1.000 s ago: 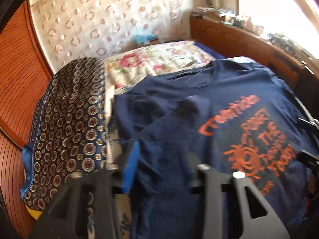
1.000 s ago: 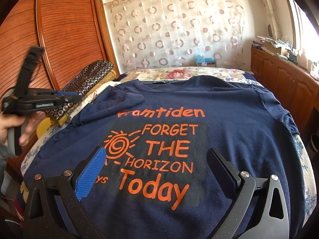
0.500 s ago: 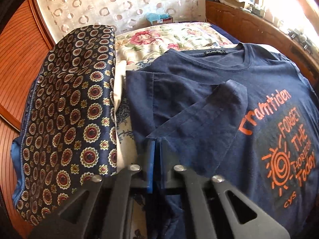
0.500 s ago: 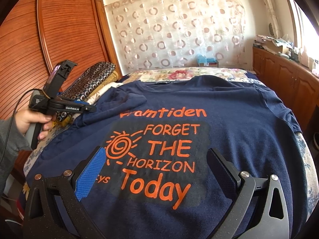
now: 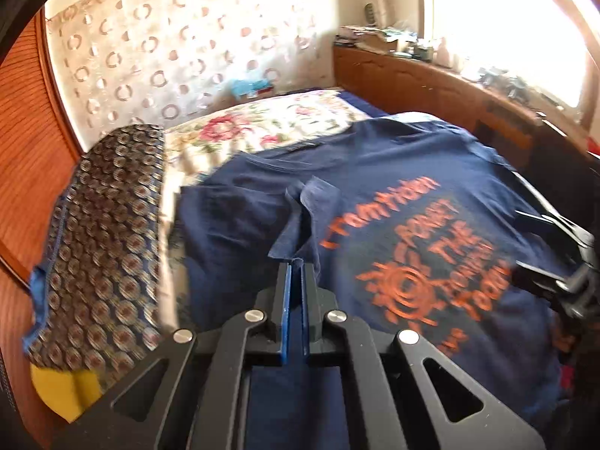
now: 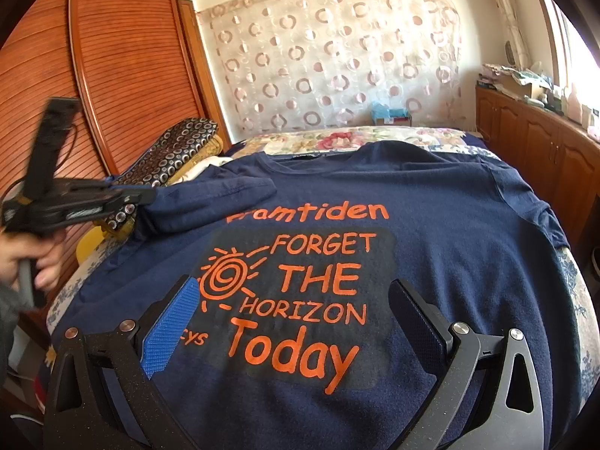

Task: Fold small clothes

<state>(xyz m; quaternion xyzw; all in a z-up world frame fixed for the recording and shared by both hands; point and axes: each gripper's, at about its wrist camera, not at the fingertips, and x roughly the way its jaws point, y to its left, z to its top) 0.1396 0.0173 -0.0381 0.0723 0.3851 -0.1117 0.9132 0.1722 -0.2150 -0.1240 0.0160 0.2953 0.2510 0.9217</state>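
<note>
A navy T-shirt (image 6: 431,225) with orange print lies face up on the bed, its left sleeve (image 6: 225,195) folded in over the chest. My left gripper (image 5: 296,266) is shut on the shirt's left side edge, and a sliver of navy cloth shows between its pads. In the right wrist view, the left gripper (image 6: 148,197) is held by a hand at the bed's left side, with the cloth drawn up to its tip. My right gripper (image 6: 292,300) stands open over the lower print, touching nothing. It also shows at the right edge of the left wrist view as the right gripper (image 5: 540,249).
A folded patterned blanket (image 5: 108,225) lies along the bed's left side, with a yellow item (image 5: 63,386) under its near end. The floral bedsheet (image 5: 270,127) shows beyond the collar. Wooden cabinets (image 6: 543,150) run along the right, and a louvred wardrobe (image 6: 112,75) stands on the left.
The left gripper went from open to shut on the shirt's left edge, then swung toward the shirt's middle, raising the cloth slightly. The right gripper has not moved.
</note>
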